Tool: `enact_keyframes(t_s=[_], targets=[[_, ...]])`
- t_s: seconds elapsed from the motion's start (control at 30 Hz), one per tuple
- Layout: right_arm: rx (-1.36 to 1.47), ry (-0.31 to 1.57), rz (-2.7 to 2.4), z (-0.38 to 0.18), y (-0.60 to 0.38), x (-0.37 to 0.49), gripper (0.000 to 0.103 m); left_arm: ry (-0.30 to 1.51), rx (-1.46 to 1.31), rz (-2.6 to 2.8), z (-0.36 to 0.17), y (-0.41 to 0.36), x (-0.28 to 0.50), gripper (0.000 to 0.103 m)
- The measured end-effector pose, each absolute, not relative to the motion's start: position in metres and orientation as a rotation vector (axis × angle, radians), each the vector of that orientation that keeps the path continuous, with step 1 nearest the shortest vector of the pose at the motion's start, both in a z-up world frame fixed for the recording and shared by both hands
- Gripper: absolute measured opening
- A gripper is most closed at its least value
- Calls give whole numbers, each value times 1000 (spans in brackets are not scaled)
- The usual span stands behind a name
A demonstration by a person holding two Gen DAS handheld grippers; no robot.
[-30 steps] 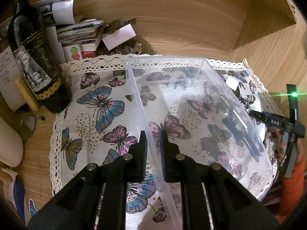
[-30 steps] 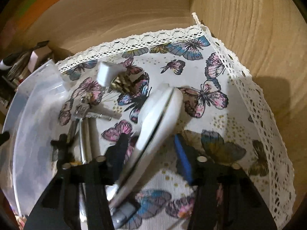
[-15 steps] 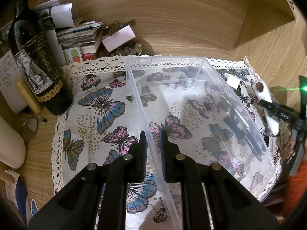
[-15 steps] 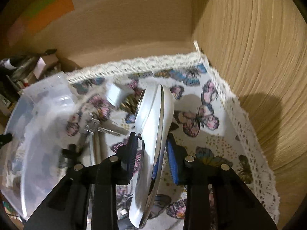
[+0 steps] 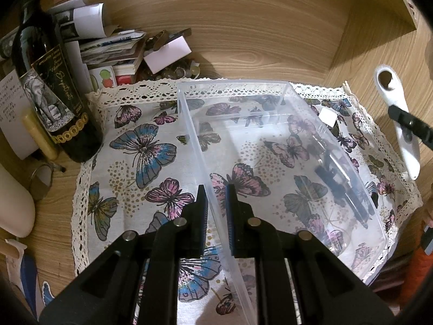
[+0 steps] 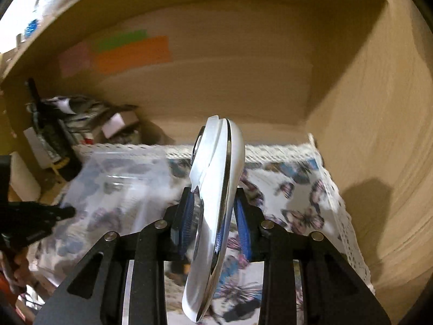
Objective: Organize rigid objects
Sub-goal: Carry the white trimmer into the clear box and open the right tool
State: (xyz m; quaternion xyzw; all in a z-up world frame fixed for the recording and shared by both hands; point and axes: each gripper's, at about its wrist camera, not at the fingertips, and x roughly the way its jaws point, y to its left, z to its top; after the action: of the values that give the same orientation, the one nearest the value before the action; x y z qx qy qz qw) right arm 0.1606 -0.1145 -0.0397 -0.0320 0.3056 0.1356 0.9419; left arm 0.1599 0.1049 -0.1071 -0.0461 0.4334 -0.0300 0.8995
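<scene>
Left wrist, grip: left gripper (image 5: 216, 211) nearly closed, its fingers pinching the near-left wall of the clear bin (image 5: 360, 178), as before.
Left wrist, change: white opener (image 5: 397, 124) now higher, far right.
Right wrist, grip: right gripper (image 6: 215, 216) clamped on the white opener (image 6: 216, 203).
Right wrist, axis: long axis points ahead and up, edge-on, above the butterfly cloth (image 6: 297, 189).

clear plastic bin (image 5: 273, 146): open-topped, rectangular, upright on butterfly cloth | white opener (image 6: 216, 205): long, flat, chrome-edged, hole at one end, held on edge off the cloth, at 3 o'clock of bin | dark tools (image 5: 341, 187): on cloth beyond bin's 3 o'clock wall
</scene>
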Motion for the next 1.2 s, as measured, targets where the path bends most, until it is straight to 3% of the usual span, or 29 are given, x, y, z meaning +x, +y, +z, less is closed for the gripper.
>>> enact_keyframes(t_s=[0.4, 1.2], targets=[[-145, 640, 436, -46, -46, 170, 27, 887, -104, -65, -108, 103, 157, 13], [-348, 953, 600, -114, 46, 206, 27, 871, -118, -75, -108, 106, 156, 14]])
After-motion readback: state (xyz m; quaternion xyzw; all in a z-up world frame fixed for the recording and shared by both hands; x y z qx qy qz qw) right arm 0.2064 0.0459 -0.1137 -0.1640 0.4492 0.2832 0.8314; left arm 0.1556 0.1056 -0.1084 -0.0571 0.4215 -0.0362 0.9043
